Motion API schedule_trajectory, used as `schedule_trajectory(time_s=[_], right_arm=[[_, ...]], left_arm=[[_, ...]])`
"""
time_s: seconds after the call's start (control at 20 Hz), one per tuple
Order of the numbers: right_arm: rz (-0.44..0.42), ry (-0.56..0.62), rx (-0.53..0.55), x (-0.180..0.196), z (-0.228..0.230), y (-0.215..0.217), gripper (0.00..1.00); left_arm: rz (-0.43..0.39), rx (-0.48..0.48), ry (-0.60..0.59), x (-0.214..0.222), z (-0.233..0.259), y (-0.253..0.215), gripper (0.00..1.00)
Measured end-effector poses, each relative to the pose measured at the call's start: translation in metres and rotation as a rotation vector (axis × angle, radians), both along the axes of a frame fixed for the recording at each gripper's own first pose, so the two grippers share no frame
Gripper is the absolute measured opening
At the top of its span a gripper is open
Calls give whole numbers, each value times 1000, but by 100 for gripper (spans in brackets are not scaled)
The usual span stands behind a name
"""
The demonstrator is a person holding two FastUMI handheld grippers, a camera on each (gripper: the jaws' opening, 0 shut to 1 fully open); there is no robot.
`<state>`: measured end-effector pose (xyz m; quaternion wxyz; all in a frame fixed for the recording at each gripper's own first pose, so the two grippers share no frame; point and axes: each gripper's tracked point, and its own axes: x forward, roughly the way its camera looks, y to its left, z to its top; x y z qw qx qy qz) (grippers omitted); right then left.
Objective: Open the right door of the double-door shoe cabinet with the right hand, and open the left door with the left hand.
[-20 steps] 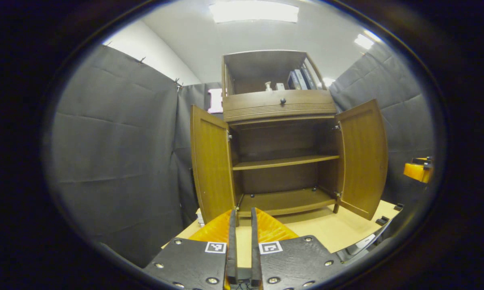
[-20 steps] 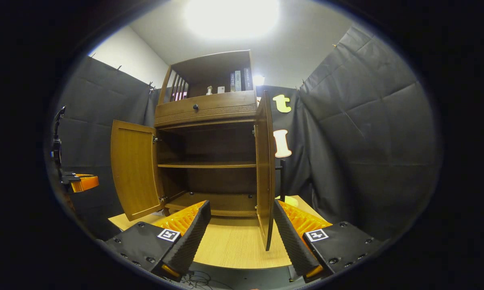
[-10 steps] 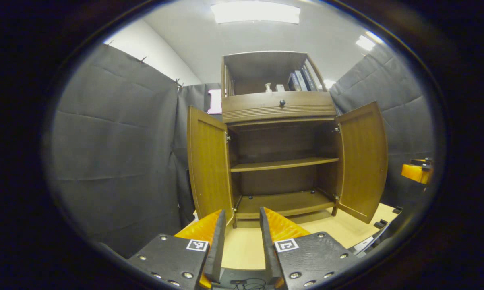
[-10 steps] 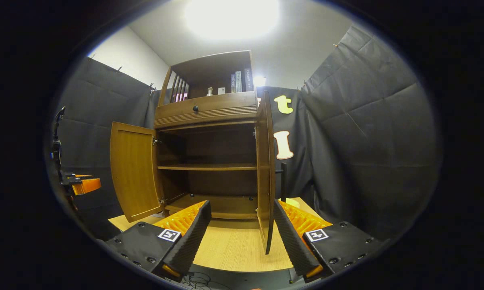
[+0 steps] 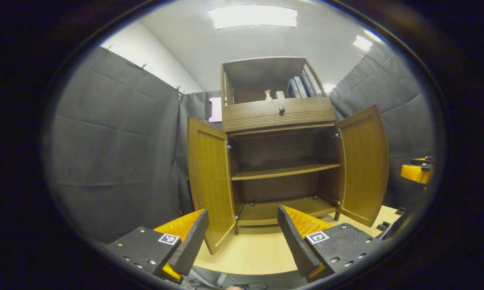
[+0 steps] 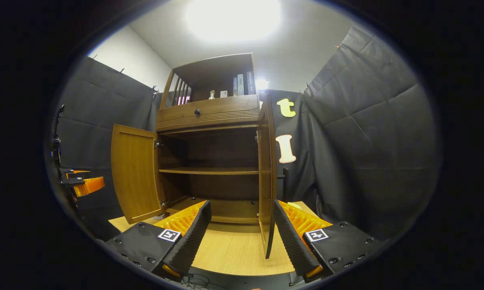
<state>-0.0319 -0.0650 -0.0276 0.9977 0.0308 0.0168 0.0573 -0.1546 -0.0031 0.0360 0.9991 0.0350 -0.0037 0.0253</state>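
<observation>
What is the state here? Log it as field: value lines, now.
left door: swung open
right door: swung open
left gripper: open, holding nothing
right gripper: open, right door's edge between its fingers, untouched
cabinet shelves: bare
drawer: shut
top shelf: books, small bottle

Books [image 5: 299, 87] I see at the open top shelf's right end, small bottle [image 5: 268, 95] mid-shelf, round drawer knob [image 5: 282, 109] below

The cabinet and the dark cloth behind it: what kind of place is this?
Probably a recording booth, not a home: black cloth walls surround a wooden shoe cabinet with both doors open, standing on a light board under a ceiling light panel.
</observation>
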Motion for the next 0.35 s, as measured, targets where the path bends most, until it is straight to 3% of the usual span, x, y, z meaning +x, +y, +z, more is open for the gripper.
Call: schedule_trajectory(time_s=[0.35], right_arm=[[14,6,-14,0,-3,5,94]], left_arm=[[3,-13,4,1,-1,2,99]])
